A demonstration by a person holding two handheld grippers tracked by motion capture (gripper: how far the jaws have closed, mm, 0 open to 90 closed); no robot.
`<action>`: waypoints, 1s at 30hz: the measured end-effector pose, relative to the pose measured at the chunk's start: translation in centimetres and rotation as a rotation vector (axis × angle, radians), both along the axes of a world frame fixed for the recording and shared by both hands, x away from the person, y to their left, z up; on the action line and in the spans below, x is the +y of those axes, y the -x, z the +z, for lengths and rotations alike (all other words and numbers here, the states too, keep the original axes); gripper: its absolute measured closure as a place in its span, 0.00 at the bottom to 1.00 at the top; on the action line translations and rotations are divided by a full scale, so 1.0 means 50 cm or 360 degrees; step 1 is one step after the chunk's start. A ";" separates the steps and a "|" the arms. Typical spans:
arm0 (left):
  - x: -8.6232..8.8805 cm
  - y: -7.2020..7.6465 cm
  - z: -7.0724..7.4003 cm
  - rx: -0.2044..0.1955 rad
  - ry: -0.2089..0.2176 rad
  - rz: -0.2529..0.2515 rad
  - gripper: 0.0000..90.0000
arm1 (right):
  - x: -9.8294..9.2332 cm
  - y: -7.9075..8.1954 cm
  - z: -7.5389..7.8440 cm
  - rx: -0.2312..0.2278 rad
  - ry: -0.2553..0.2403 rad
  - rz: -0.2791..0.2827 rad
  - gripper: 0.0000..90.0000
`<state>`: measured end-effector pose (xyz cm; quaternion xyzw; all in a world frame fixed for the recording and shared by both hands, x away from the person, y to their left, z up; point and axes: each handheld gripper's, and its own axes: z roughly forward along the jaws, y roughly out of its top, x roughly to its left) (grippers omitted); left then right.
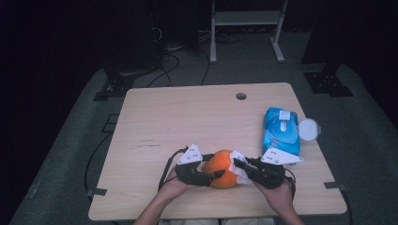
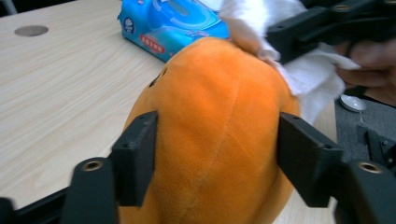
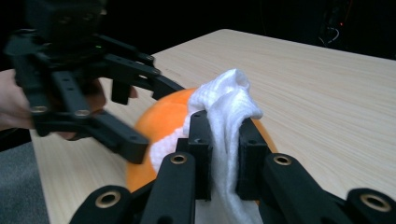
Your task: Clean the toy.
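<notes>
**Plush held wide, wipe pinched tight: handling notes**

Landmark: the orange plush toy point(image 1: 224, 168), sitting on the table point(image 1: 187, 117) near its front edge, between both hands.

- Left gripper point(image 2: 217, 158): its jaws straddle the plush at its widest part, one on each flank. The pads look to be at the fabric or barely off it, with no dent visible, so I read this as a spread claw, not a squeeze.
- Right gripper point(image 3: 223, 156): jaws pressed together on a white wipe point(image 3: 226, 107), with the bunched cloth draped onto the top of the plush.
- Blue wipe pack point(image 1: 280, 130) lies beyond the plush to its right, its round lid point(image 1: 309, 128) just beside the pack.

Handling judgement: the plush looks light, soft and squashy with a fuzzy, grippy pile. It will deform and roll under a side push, so hold it across the widest part, low. The wipe is limp and possibly damp; keep the pinch on a thick fold.
</notes>
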<state>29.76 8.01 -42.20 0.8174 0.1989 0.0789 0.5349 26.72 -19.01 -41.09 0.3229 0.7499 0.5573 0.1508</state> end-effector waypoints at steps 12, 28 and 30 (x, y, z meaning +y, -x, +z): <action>-0.045 0.021 -0.014 -0.0126 -0.0156 -0.0026 0.37 | 0.035 0.025 0.013 -0.0098 0.0049 0.0077 0.87; -0.016 0.002 -0.007 -0.0009 -0.0030 0.0083 0.41 | -0.047 -0.019 -0.018 0.0099 -0.0086 -0.0106 0.87; -0.010 -0.001 -0.009 0.0018 -0.0008 0.0101 0.41 | -0.043 -0.019 -0.023 0.0122 -0.0106 -0.0088 0.87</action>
